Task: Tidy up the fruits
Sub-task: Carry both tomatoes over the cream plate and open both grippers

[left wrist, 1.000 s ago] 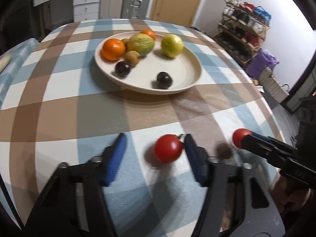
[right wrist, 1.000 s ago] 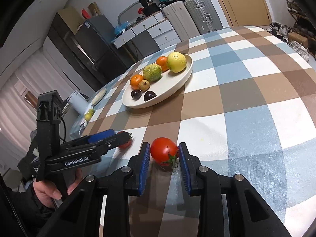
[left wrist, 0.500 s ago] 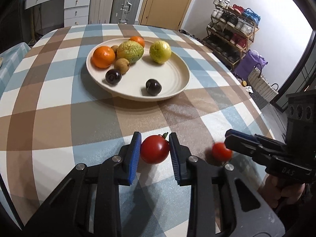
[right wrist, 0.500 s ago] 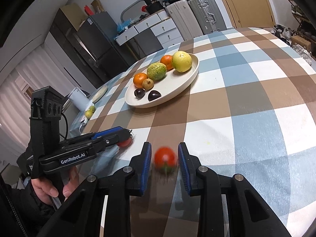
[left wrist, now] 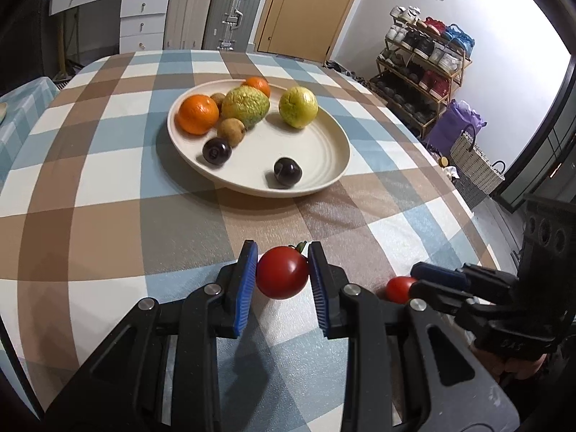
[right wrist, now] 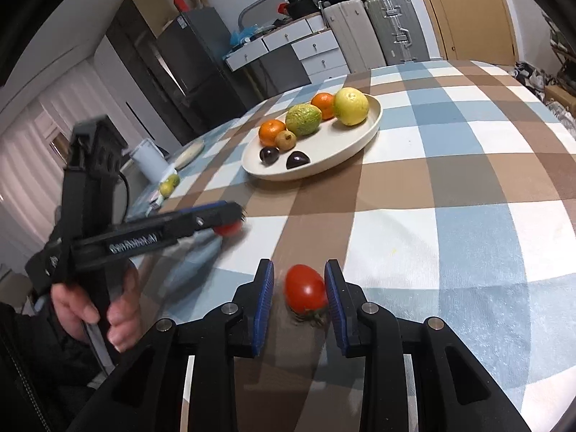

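Observation:
In the left wrist view my left gripper (left wrist: 282, 249) is shut on a round red tomato (left wrist: 282, 273) just above the checked tablecloth (left wrist: 108, 187). To its right my right gripper (left wrist: 417, 280) holds a second red tomato (left wrist: 397, 288) at its tip. In the right wrist view that right gripper (right wrist: 298, 265) is shut on the tomato (right wrist: 306, 288), stem down, which lies against the right pad. My left gripper (right wrist: 234, 216) shows at the left, held by a hand (right wrist: 90, 309). Farther back, a cream plate (left wrist: 324, 151) carries oranges, green fruits, a brown fruit and two dark plums.
The table's right edge (left wrist: 468, 201) drops off near a shoe rack (left wrist: 424, 68) and a woven basket (left wrist: 475, 165). Suitcases (left wrist: 230, 10) and drawers stand behind the table. In the right wrist view a white cup (right wrist: 149, 160) and a small yellow-green fruit (right wrist: 169, 184) sit on the left side.
My left gripper's jaws closed from wide open onto the tomato. The right gripper's tomato turned stem-down between the pads, and that gripper now shows lower in the left wrist view.

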